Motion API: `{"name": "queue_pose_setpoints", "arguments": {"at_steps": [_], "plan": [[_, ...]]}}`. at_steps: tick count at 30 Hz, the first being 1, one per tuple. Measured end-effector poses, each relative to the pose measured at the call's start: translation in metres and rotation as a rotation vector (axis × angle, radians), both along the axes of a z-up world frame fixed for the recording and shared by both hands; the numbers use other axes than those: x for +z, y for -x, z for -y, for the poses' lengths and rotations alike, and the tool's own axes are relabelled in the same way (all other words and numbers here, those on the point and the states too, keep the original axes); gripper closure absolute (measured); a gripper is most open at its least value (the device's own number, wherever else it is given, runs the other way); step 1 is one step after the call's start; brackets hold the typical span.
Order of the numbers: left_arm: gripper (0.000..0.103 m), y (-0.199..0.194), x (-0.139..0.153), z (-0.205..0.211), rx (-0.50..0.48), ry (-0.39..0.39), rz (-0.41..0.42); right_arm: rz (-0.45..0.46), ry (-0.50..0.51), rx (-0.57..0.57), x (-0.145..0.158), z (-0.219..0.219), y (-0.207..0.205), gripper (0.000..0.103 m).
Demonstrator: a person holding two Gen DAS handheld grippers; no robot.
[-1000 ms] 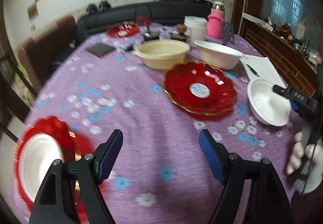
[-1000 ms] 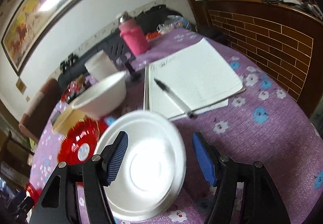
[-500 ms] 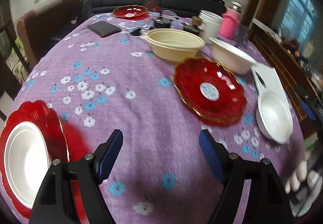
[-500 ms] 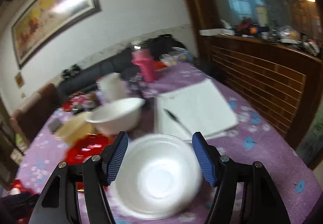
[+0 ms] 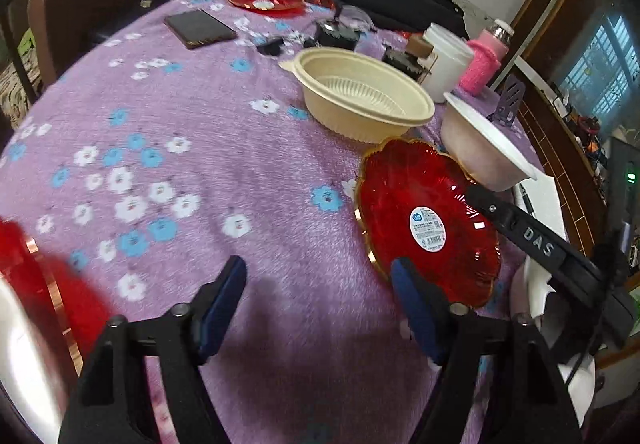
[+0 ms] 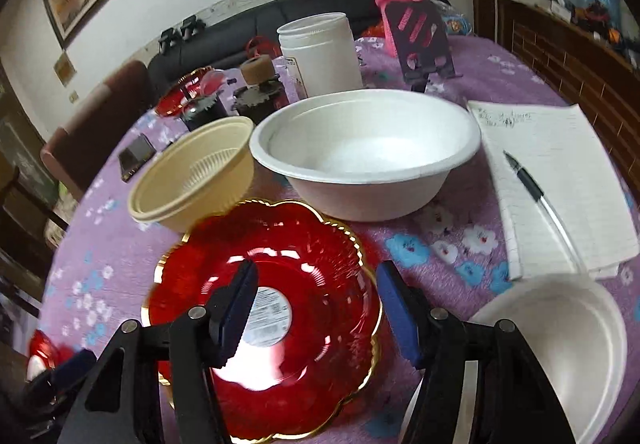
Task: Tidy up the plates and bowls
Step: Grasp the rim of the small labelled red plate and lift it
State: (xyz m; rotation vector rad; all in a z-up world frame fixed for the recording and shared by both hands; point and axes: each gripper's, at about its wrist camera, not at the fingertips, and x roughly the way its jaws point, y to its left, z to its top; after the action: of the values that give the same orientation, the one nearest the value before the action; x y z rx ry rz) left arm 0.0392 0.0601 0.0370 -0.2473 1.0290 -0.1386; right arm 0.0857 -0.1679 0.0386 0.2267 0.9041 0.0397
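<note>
My right gripper (image 6: 316, 308) hovers over the red scalloped plate (image 6: 280, 328), jaws closing on nothing; my left gripper (image 5: 320, 304), likewise empty and closing, hangs beside it. Plate: probably stiff, glossy, slippery; grip its gold rim.

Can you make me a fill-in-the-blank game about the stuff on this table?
1. The sticker sits in the middle of the scalloped ____ glass plate.
2. The black pen lies on the white ____.
3. The ribbed plastic bowl beside the big white bowl is coloured ____.
4. The purple tablecloth is printed with ____.

Missing words: red; notebook; cream; flowers
</note>
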Motion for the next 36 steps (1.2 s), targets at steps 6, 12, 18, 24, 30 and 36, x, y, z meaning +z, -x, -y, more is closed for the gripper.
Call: {"name": "queue_pose_setpoints", "arguments": {"at_steps": [6,12,18,24,30,36], "plan": [[0.052,-0.031,-0.022,0.014,0.004,-0.015,-0.035,-0.040,0.020,0.039,-0.025,-0.004,-0.015,0.039],[0.053,-0.042,-0.024,0.033,-0.036,-0.057,-0.024,-0.063,-0.021,0.084,-0.027,-0.009,-0.011,0.073],[0.075,-0.039,-0.023,0.022,0.002,-0.047,-0.043,-0.075,-0.146,0.064,-0.027,0.001,-0.006,0.076],[0.087,-0.021,-0.012,-0.012,0.070,0.012,-0.033,-0.018,-0.300,0.128,-0.017,-0.003,0.005,0.080],[0.087,0.015,0.017,-0.040,0.125,0.037,0.069,0.070,-0.335,0.207,0.009,-0.032,0.026,0.080],[0.087,0.056,0.046,-0.072,0.161,0.021,0.164,0.125,-0.362,0.269,0.036,-0.065,0.061,0.079]]}}
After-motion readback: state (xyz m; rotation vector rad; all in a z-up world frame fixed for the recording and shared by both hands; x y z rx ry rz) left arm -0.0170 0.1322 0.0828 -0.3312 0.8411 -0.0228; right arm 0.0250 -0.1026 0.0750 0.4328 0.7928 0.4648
